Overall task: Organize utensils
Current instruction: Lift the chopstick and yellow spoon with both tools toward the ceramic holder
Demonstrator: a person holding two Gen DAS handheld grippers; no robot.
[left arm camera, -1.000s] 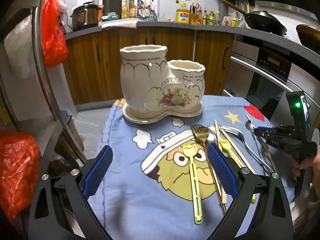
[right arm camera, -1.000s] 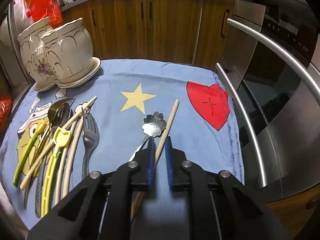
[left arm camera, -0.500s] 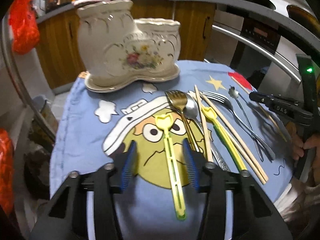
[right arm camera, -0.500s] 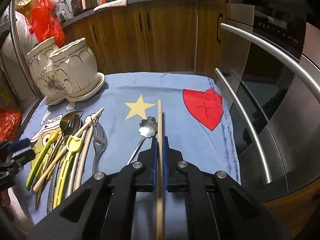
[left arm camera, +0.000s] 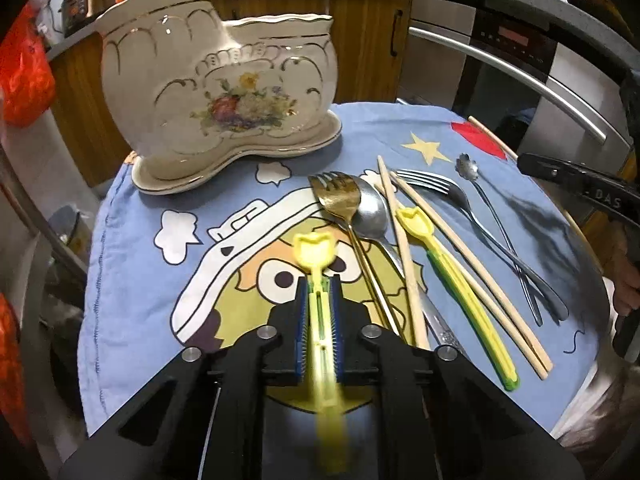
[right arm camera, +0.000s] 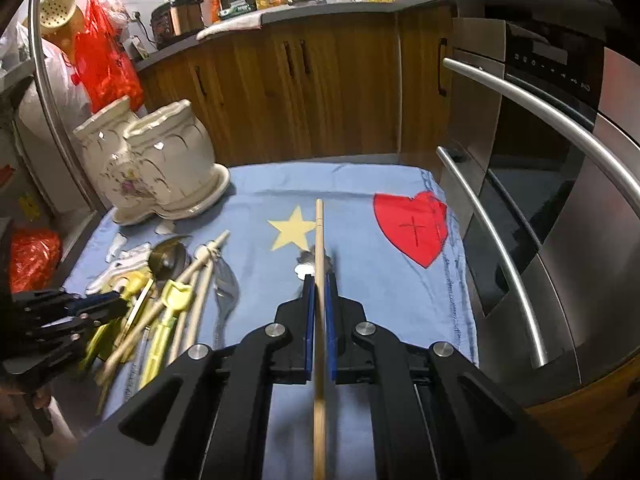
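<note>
On the blue cloth (left arm camera: 132,280), the pick-up step is in hand: a yellow fork (left arm camera: 320,312) is being closed on by the left gripper (left arm camera: 319,312), a chopstick (right arm camera: 319,280) is clamped in the right gripper (right arm camera: 319,312), and carrying to the ceramic holder (left arm camera: 224,80) is probably called for next.

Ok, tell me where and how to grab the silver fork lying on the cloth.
Take the silver fork by its thin handle, near the middle, coming straight down from above with the tool's fingers either side of it. It lies flat on the cloth, so only a top approach works. Its handle end crosses the flower spoon, and a wooden chopstick lies close alongside, so stay just behind the prongs.
</note>
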